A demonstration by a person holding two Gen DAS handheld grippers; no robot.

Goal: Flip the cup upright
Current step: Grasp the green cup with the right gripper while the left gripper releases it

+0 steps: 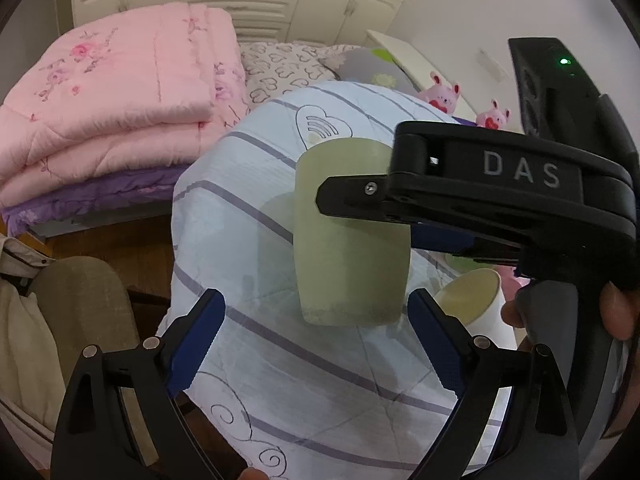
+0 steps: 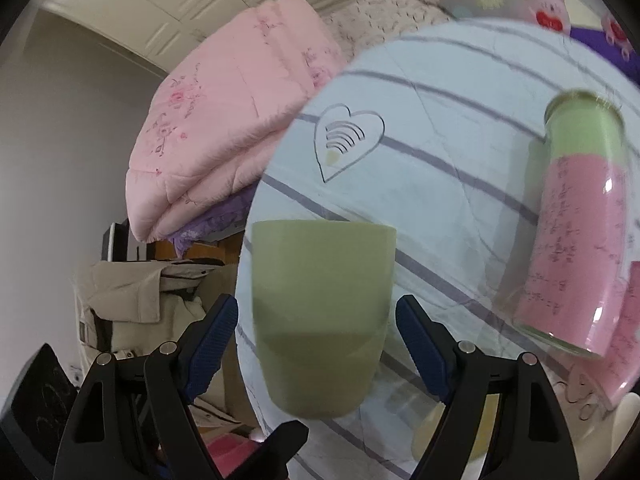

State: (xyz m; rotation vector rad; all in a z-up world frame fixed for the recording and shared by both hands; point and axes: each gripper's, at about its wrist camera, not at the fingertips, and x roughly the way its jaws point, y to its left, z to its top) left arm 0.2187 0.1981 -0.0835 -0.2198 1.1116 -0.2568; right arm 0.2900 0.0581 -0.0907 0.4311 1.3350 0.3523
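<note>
A pale green cup (image 1: 352, 236) stands on the round table with the blue striped cloth (image 1: 248, 360); its narrower closed end is up in the left wrist view. In the right wrist view the cup (image 2: 320, 312) fills the space between the fingers with its wide end up in the picture. My right gripper (image 2: 316, 340) is open around the cup, blue pads a little off its sides. It shows from the side in the left wrist view (image 1: 332, 196), reaching over the cup. My left gripper (image 1: 316, 332) is open and empty just in front of the cup.
A pink and green bottle (image 2: 576, 240) stands on the cloth right of the cup. A white paper cup (image 1: 476, 304) stands at the right. Folded pink quilts (image 1: 120, 100) lie on the bed behind. A beige chair (image 1: 80, 312) stands left of the table.
</note>
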